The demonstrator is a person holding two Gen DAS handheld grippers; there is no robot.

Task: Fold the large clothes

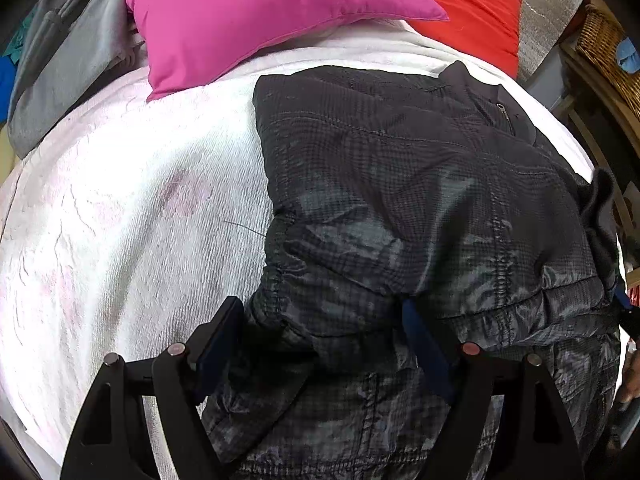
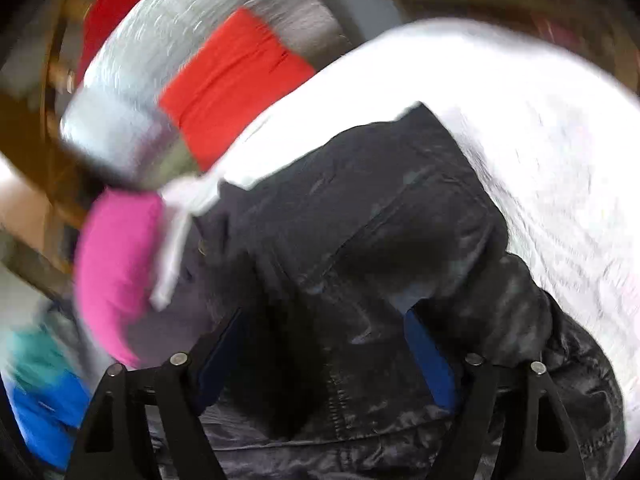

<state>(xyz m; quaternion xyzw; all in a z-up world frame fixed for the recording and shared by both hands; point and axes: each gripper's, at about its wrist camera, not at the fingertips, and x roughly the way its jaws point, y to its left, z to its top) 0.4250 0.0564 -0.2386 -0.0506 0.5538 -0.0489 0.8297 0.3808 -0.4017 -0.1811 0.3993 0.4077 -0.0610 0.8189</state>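
A dark grey checked padded jacket (image 1: 420,200) lies on a white bedspread (image 1: 132,220), partly folded, collar and zip toward the far right. My left gripper (image 1: 320,320) is over the jacket's near hem with its jaws wide apart and jacket fabric bunched between them. My right gripper (image 2: 324,332) is also spread wide over the jacket (image 2: 360,220), with dark fabric between its blue pads (image 2: 424,344). The right wrist view is blurred by motion. I cannot tell whether either gripper pinches the cloth.
A pink pillow (image 1: 248,16) and a red pillow (image 1: 472,12) lie at the head of the bed. Grey clothes (image 1: 60,64) are piled at the far left. A wicker basket on a wooden shelf (image 1: 604,48) stands at the right. Blue and teal cloth (image 2: 44,396) shows at the lower left.
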